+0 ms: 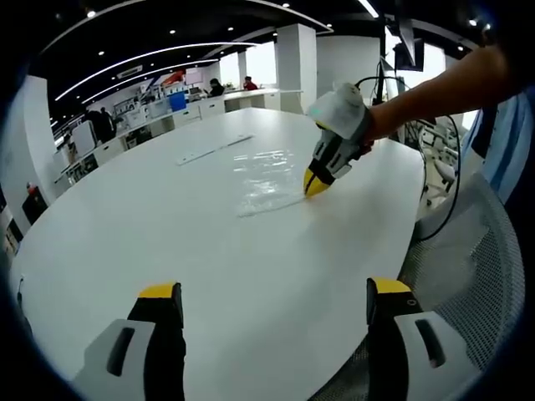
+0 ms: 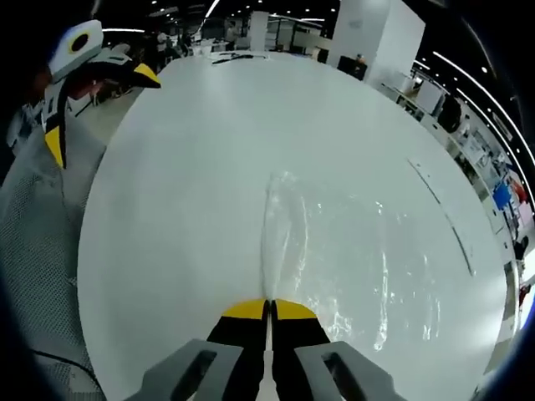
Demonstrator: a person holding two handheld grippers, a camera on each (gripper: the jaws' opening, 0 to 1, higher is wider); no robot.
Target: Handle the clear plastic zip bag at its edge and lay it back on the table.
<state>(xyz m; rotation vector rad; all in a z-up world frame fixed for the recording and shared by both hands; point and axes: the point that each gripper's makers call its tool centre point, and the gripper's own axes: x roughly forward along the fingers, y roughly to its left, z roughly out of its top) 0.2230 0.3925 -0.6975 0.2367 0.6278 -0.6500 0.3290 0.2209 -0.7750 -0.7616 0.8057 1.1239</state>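
Observation:
The clear plastic zip bag (image 1: pixel 266 180) lies flat and glossy on the white table (image 1: pixel 167 225). In the left gripper view my right gripper (image 1: pixel 314 185) comes in from the right, tips down on the bag's near edge. In the right gripper view my right gripper (image 2: pixel 269 307) is shut on that edge of the bag (image 2: pixel 343 251), and a raised crease runs away from its tips. My left gripper (image 1: pixel 274 290) stands open over bare table, well short of the bag. In the right gripper view the left gripper (image 2: pixel 96 104) sits at the far upper left, jaws apart.
A thin clear strip (image 1: pixel 213 150) lies on the table beyond the bag, seen also as a strip (image 2: pixel 443 213) at the right. A grey mesh chair (image 1: pixel 476 284) stands at the table's edge. A person's arm (image 1: pixel 443 88) holds the right gripper. Desks and people are far behind.

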